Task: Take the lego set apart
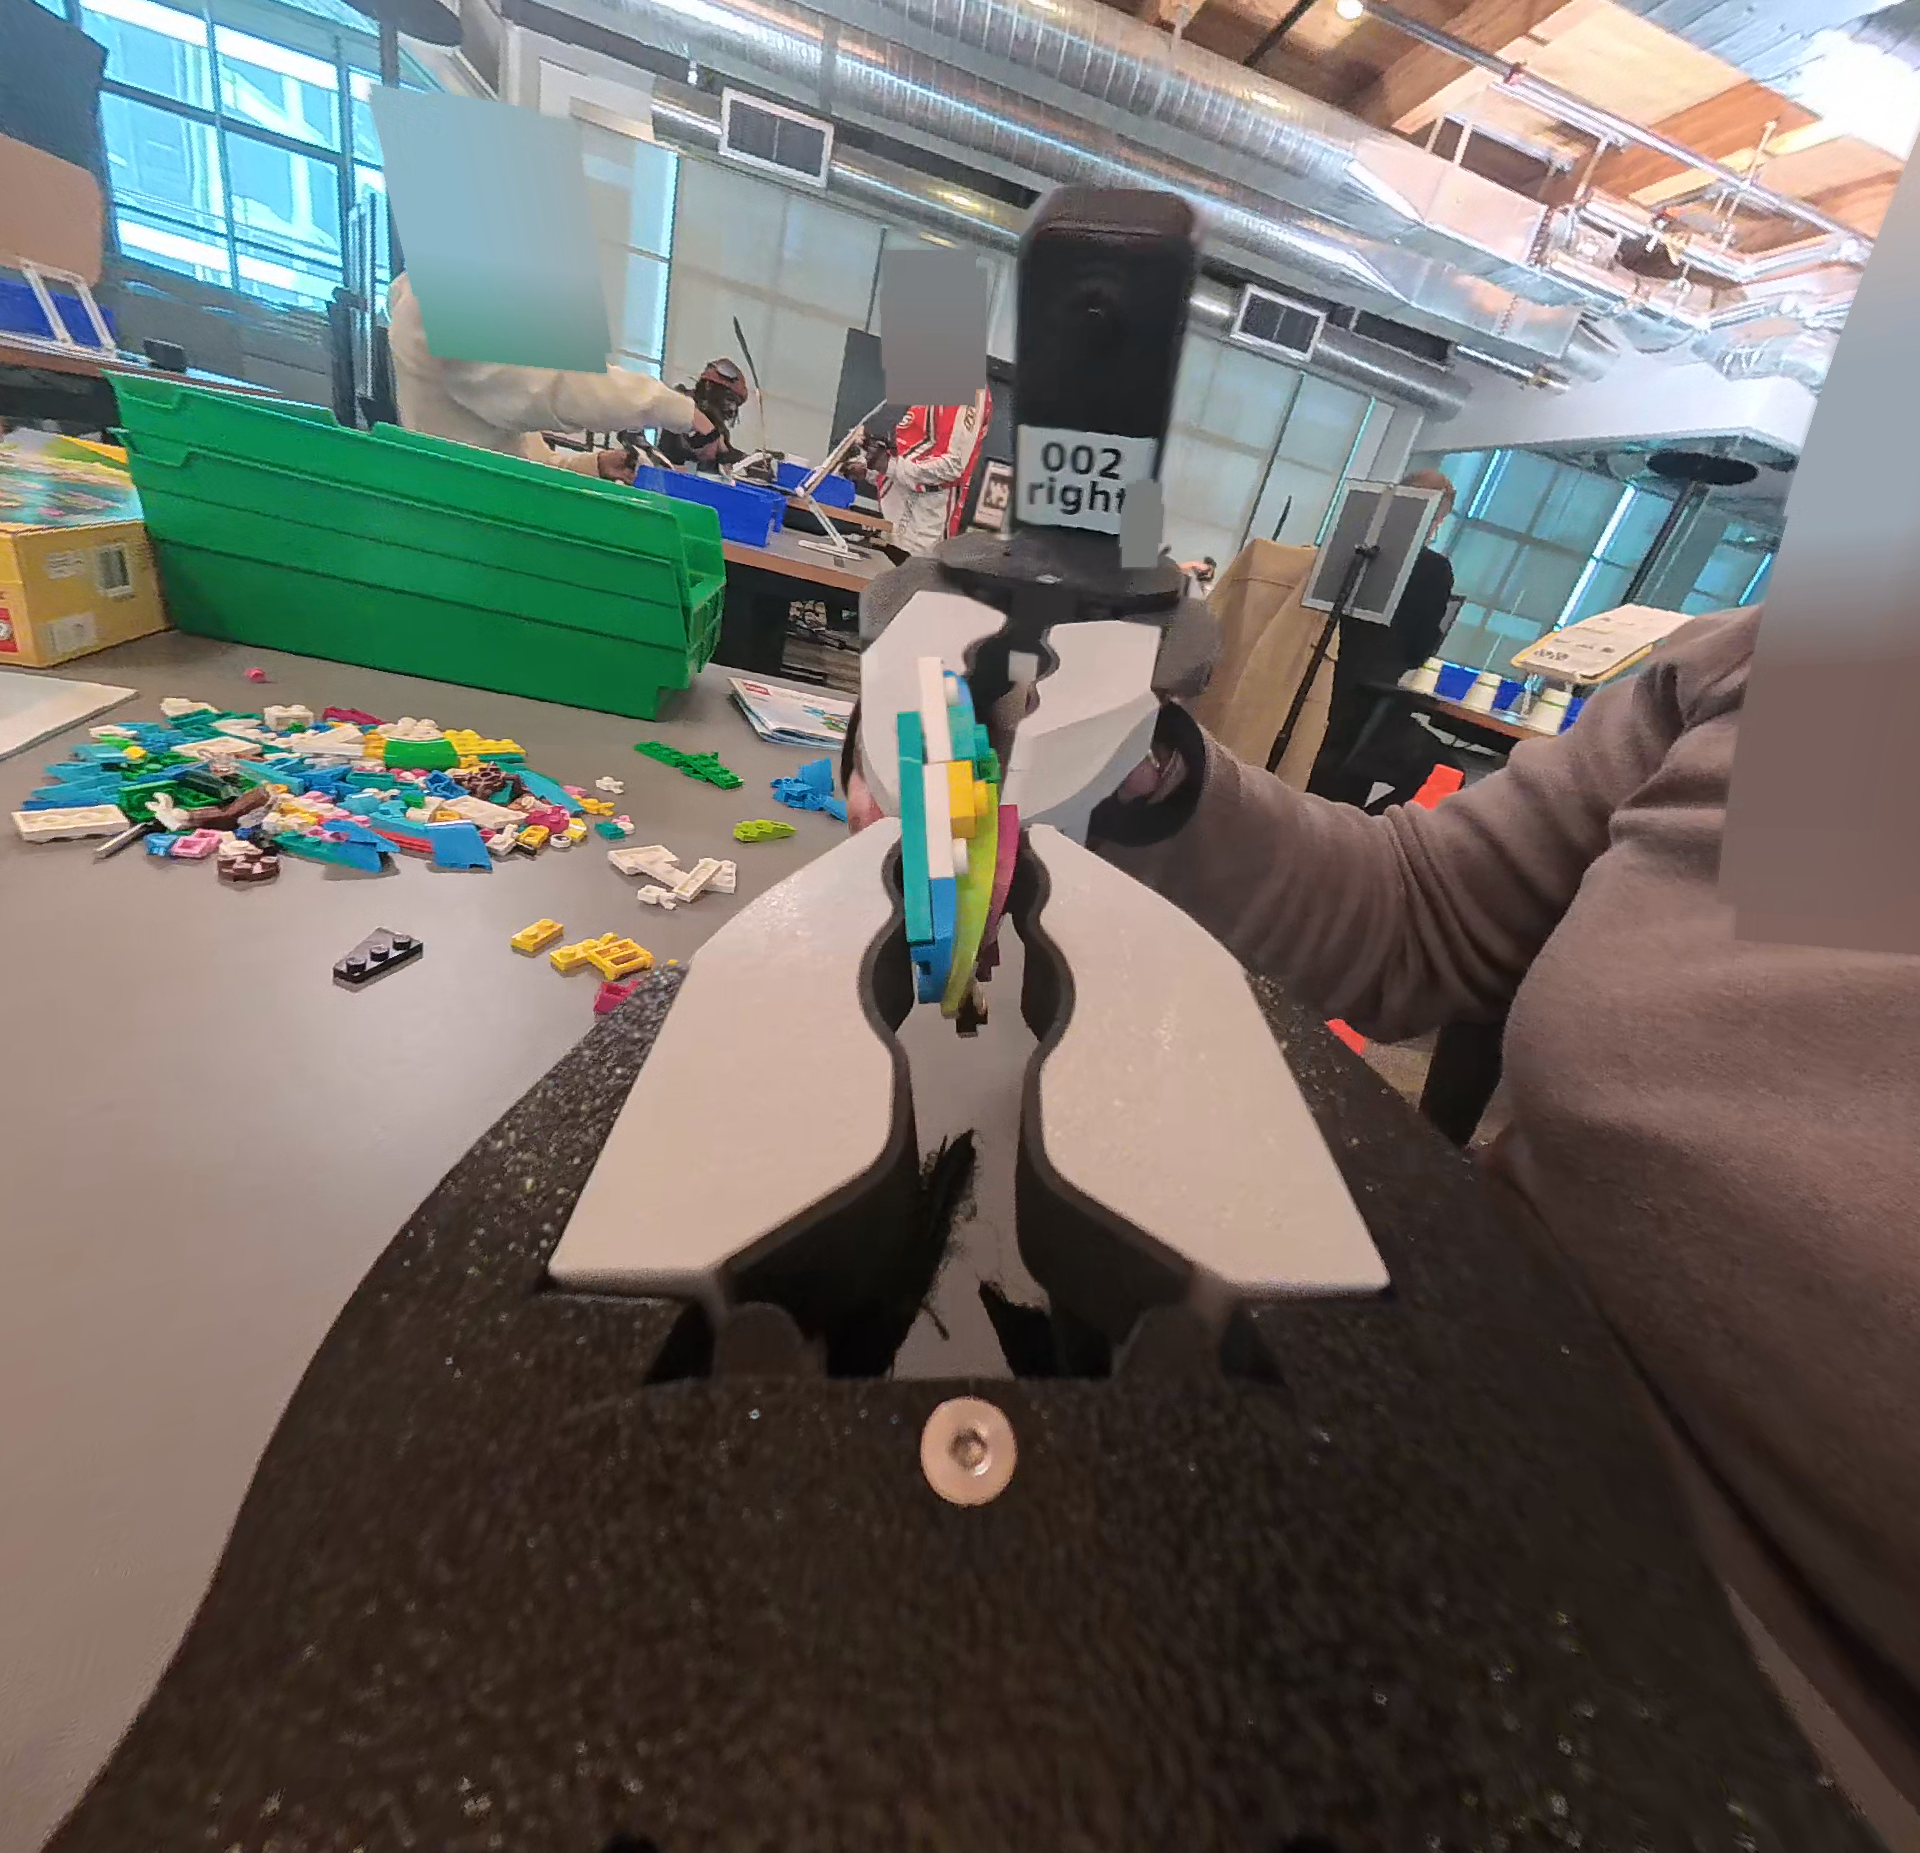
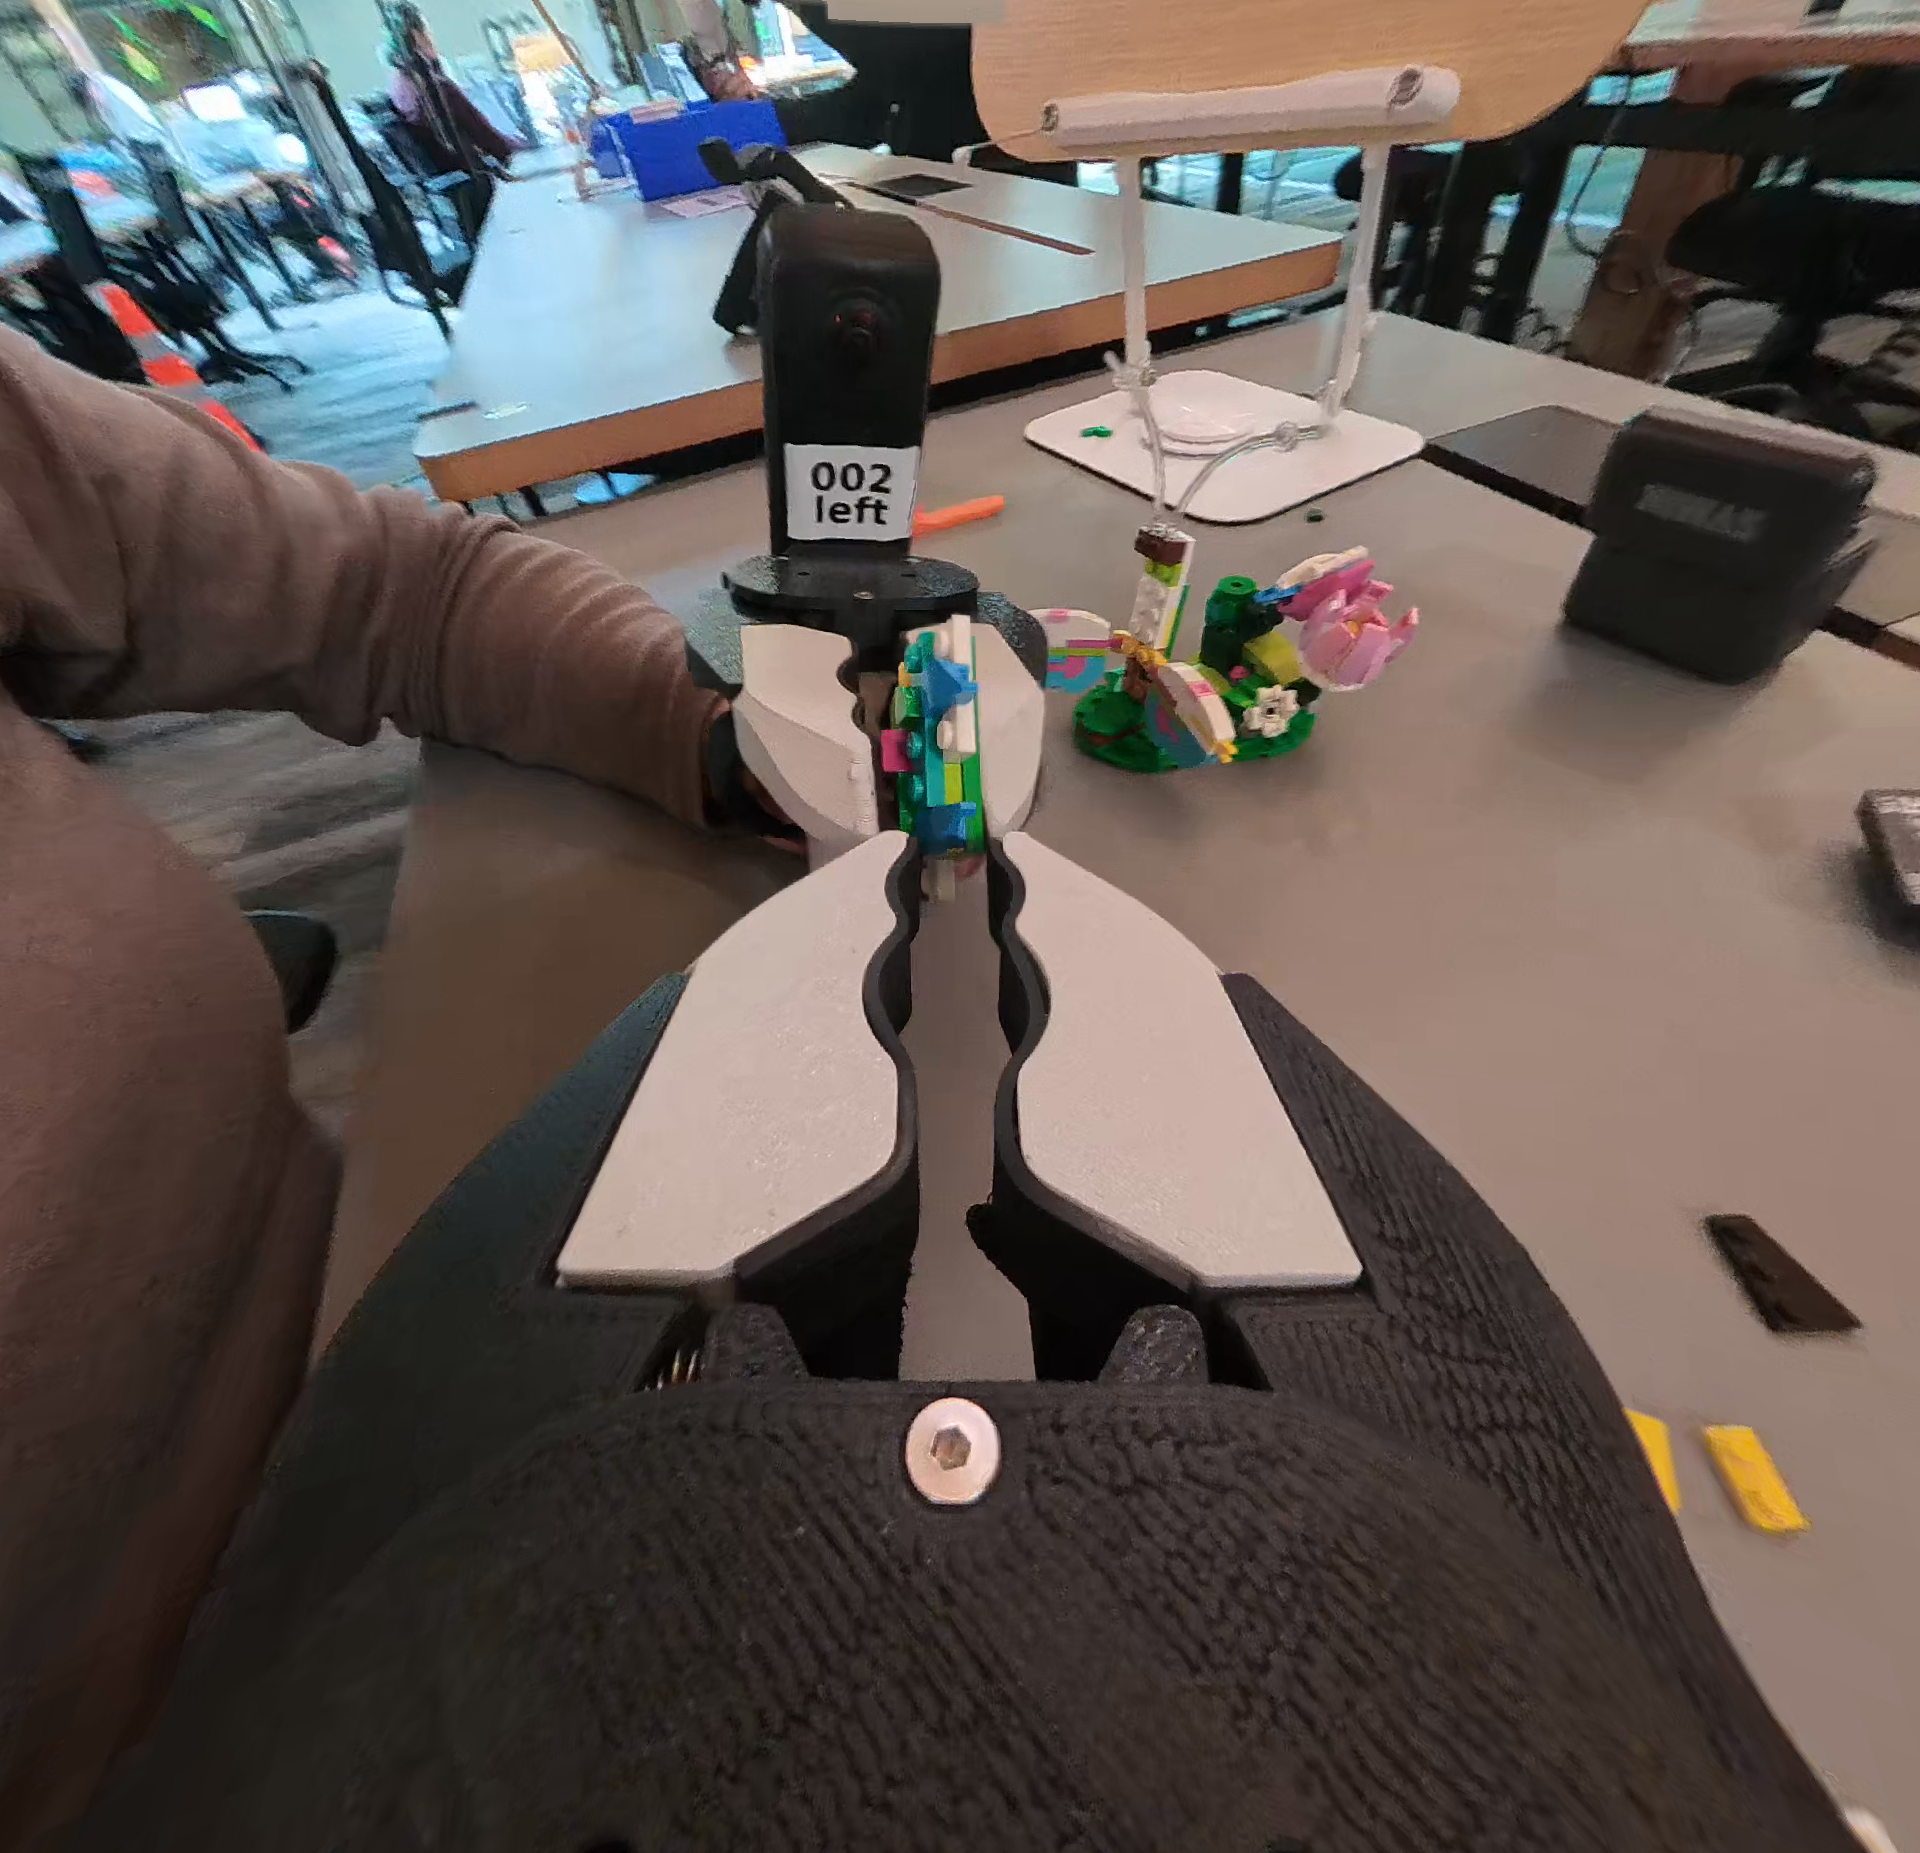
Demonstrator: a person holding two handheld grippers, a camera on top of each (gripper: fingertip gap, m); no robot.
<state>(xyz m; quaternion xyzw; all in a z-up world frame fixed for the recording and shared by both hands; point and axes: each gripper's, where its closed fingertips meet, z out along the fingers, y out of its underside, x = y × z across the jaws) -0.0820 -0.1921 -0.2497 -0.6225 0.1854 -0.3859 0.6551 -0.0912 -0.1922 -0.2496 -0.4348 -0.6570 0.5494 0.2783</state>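
Both jaws clenched on one flat lego slab (image 1: 951, 847) of teal, blue, white, yellow and lime, edge-on between them.

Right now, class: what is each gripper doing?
Left gripper: shut on the lego piece.
Right gripper: shut on the same lego piece, at its opposite end.
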